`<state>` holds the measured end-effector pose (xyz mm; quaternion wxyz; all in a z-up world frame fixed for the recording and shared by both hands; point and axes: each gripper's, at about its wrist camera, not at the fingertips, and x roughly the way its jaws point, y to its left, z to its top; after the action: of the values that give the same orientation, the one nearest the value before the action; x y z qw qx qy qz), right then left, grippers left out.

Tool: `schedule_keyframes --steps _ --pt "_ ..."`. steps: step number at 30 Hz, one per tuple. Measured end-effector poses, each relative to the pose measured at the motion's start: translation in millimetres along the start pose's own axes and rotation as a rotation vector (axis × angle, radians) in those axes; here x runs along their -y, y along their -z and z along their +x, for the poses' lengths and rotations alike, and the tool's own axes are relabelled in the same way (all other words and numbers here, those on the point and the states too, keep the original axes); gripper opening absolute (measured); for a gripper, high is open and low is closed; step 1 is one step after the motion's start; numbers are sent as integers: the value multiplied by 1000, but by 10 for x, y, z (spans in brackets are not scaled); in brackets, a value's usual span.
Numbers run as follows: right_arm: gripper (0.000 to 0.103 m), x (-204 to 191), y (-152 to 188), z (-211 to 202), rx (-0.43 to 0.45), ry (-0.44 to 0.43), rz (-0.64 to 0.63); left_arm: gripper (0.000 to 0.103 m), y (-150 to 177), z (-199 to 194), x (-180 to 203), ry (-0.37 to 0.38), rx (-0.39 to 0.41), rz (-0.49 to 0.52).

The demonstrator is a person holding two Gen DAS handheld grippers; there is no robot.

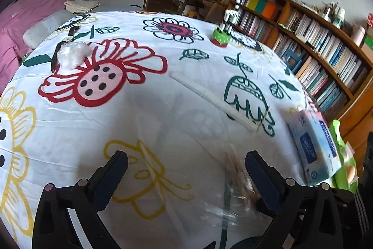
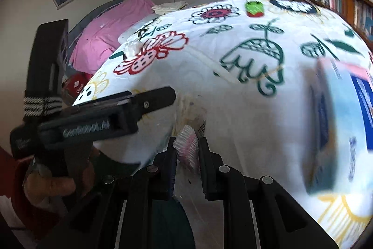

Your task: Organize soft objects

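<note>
My right gripper (image 2: 186, 151) is shut on a small pink and white fluffy soft object (image 2: 187, 147), held just above the near edge of the flowered tablecloth (image 2: 233, 109). My left gripper (image 1: 186, 169) is open and empty over the cloth; it also shows at the left of the right wrist view (image 2: 153, 99). A blurred clear bag with brownish contents (image 1: 235, 179) lies between its fingers, nearer the right finger. A crumpled clear plastic bag (image 1: 72, 54) lies far left on the cloth. A blue tissue pack (image 1: 314, 146) lies at the right edge, blurred in the right wrist view (image 2: 338, 120).
A long white strip (image 1: 209, 97) lies across the middle of the cloth. A green and red toy with a zebra-striped figure (image 1: 221, 37) stands at the far side. Bookshelves (image 1: 314, 50) line the right. A pink-covered bed (image 1: 28, 15) is to the left.
</note>
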<state>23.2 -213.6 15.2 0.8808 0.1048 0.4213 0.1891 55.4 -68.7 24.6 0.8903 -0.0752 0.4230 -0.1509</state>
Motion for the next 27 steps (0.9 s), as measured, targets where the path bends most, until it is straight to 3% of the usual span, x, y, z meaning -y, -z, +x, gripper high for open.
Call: schedule_keyframes --steps 7,11,19,27 --pt "19 100 100 -81 12 -16 28 103 45 15 130 27 -27 2" --pt "19 101 128 -113 13 -21 18 103 98 19 353 35 -37 73" --pt "19 253 365 -329 10 2 48 103 250 164 510 -83 -50 210" --pt "18 433 500 -514 42 18 118 101 351 96 577 -55 -55 223"
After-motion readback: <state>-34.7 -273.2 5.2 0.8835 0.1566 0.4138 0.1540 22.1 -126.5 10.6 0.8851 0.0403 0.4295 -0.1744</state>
